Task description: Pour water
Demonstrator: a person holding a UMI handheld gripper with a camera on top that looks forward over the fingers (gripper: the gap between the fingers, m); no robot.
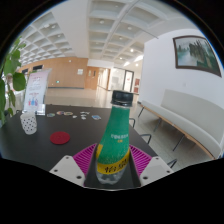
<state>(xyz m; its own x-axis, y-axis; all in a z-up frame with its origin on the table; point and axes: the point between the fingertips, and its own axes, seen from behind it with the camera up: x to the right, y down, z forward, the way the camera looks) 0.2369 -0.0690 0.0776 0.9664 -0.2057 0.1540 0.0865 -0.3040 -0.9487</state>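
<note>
Between pink pads, tool (113,172) pinching upright green-capped bottle (117,140); contents apparently yellowish; red lid (60,137) beyond.

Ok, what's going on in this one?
A handheld tool is gripping a green bottle with a yellow label, its two pink-padded fingers pressed against the bottle's sides. The bottle is upright and its dark cap is on, so no pouring has begun. Beyond it on the dark table sit a white patterned cup and a small red disc. A plant stands to the left, in a bright hall.
</note>
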